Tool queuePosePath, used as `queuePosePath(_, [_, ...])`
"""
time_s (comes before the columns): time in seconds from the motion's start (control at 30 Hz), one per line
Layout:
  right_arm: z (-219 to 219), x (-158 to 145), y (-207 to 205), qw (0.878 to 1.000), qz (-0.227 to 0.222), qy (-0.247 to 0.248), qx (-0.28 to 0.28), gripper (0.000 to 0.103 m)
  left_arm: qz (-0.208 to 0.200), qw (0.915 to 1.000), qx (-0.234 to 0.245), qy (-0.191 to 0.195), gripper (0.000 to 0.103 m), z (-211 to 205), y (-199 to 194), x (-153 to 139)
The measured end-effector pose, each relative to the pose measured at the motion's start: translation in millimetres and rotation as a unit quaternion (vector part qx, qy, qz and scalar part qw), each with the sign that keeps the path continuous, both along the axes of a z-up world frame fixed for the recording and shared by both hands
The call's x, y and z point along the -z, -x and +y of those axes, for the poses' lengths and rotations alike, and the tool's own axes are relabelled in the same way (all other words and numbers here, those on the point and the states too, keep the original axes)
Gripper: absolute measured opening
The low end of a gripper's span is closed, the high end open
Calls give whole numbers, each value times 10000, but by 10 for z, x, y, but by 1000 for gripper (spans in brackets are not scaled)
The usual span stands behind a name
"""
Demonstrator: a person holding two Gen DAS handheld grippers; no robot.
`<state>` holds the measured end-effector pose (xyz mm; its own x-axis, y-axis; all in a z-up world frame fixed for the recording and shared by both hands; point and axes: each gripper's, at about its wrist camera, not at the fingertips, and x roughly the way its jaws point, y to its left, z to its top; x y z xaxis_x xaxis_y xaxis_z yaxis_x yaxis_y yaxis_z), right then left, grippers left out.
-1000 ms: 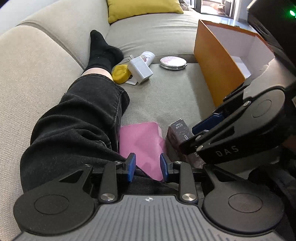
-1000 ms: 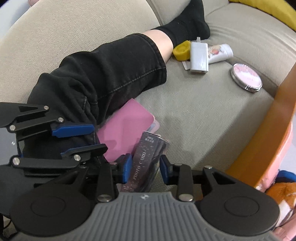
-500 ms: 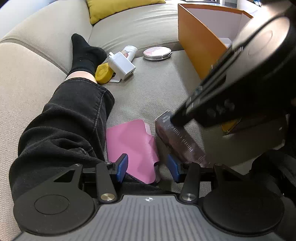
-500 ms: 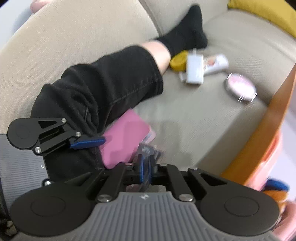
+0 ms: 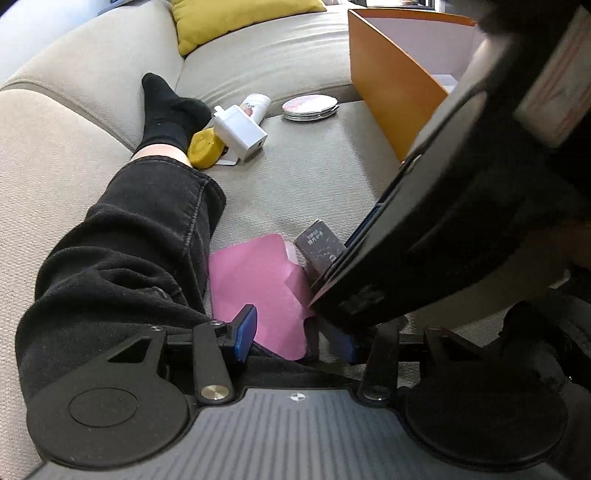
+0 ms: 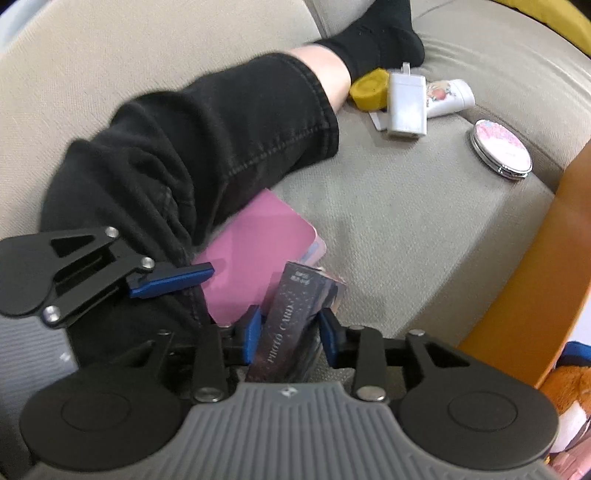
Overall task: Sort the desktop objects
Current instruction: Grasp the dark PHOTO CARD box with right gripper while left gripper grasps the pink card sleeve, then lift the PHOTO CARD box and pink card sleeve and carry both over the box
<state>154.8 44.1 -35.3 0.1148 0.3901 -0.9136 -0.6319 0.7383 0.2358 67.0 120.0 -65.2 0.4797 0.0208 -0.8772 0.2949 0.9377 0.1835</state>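
Note:
A dark "photo card" box (image 6: 291,325) stands between the blue pads of my right gripper (image 6: 290,334), which is shut on it; it also shows in the left wrist view (image 5: 319,245) under the right gripper's body. A pink booklet (image 5: 258,280) lies on the sofa seat beside the box, also in the right wrist view (image 6: 255,247). My left gripper (image 5: 295,334) is open over the booklet's near edge; its right finger is partly hidden. Farther off lie a white charger (image 5: 240,133), a yellow disc (image 5: 203,149), a white tube (image 5: 255,105) and a round mirror compact (image 5: 309,108).
An open orange box (image 5: 391,92) stands at the right on the seat. A leg in black trousers and a black sock (image 5: 122,236) lies along the left. A yellow cushion (image 5: 236,18) sits at the back. A plush toy (image 6: 569,384) shows at the right edge.
My right gripper shut on the photo card box and has tilted it up off the seat. My left gripper opened wider and moved over the pink booklet.

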Motion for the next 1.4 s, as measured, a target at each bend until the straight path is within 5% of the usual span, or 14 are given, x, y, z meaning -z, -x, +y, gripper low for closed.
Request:
queuePosePath(0.27, [-131,-33,-37,9997,-136,-15,200,25,-17,9999,-78,62,53,9,-4,-5])
queuePosePath(0.57, [-435,-378,-199,9946,-677,-406,677,24,208,9959,-111,-875,63,-298,-264,207])
queuePosePath(0.67, [-550,-445,-258,9921,-690,-556,888,24,347,9954,-110,-890,64,-328,-334,312])
queuePosePath(0.87, [-685,-536,-343,9882,-706,-814,1089,24,330,9939,-68,-1046,86,-397,-331,421])
queuePosePath(1.13, [-859,-650,-255,9837,-730,-1071,1244,24,328,9889,-203,-1438,99,-490,-367,537])
queuePosePath(1.2, [-918,-672,-219,9823,-784,-1106,1295,24,265,9889,-211,-1447,94,-493,-342,525])
queuePosePath(1.27, [-977,-685,-190,9811,-831,-1119,1342,24,68,9873,-391,-1538,60,-451,-313,486])
queuePosePath(1.4, [-1090,-691,-161,9779,-804,-1248,1474,24,-42,9859,-532,-1584,47,-376,-292,442])
